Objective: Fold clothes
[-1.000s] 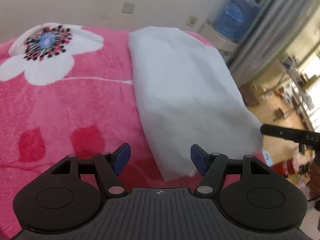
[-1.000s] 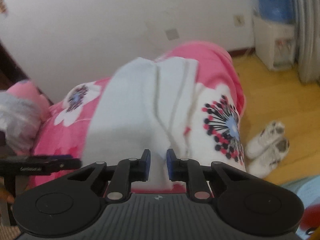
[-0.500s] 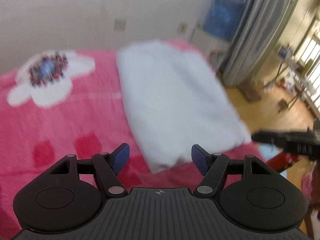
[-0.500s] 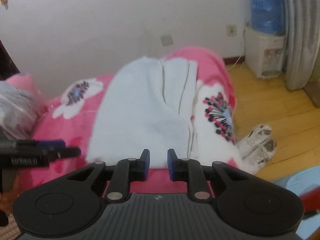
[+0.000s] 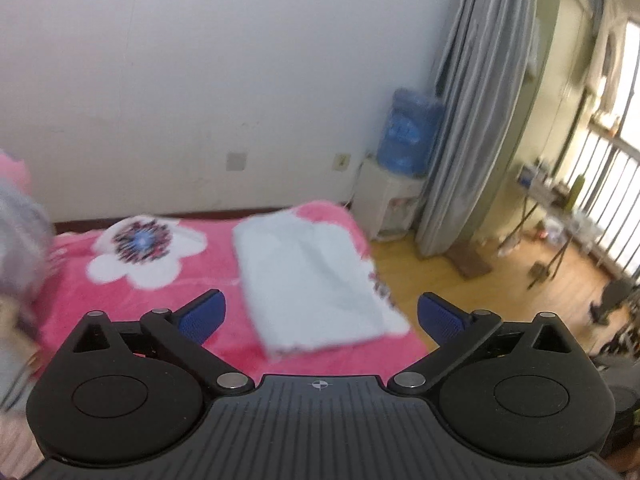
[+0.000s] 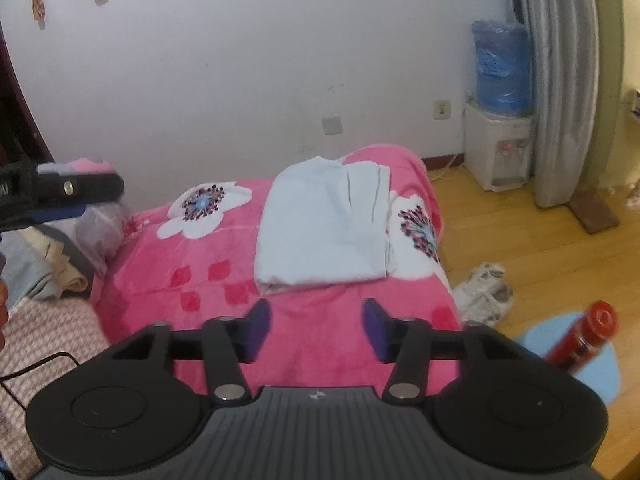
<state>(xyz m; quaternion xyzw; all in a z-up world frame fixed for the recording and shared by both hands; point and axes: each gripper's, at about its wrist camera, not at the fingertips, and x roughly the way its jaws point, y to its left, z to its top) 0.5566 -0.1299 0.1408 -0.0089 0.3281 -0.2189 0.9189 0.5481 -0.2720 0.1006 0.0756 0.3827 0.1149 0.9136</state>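
Garment (image 6: 324, 224): pale, lies folded into a neat rectangle on the pink blanket (image 6: 320, 320), toward the bed's right edge, between two flower prints. Edges look squared; two seam lines run along its right side. No loose sleeve or hanging corner is visible.

Left gripper (image 5: 320, 316): jaws have just been opening and stand at full spread, nothing between them. It is well apart from the garment.

Right gripper (image 6: 316, 330): jaws have just been opening to a moderate gap, empty. Also well clear of the cloth.

Assessment: folding of this piece appears complete; both tools are released and clear of it. A heap of clothes (image 6: 48, 264) lies at the left end of the bed, unfolded as far as can be told. If these belong to the task, that work remains. Whether the folded piece needs a further fold cannot be settled from these views.
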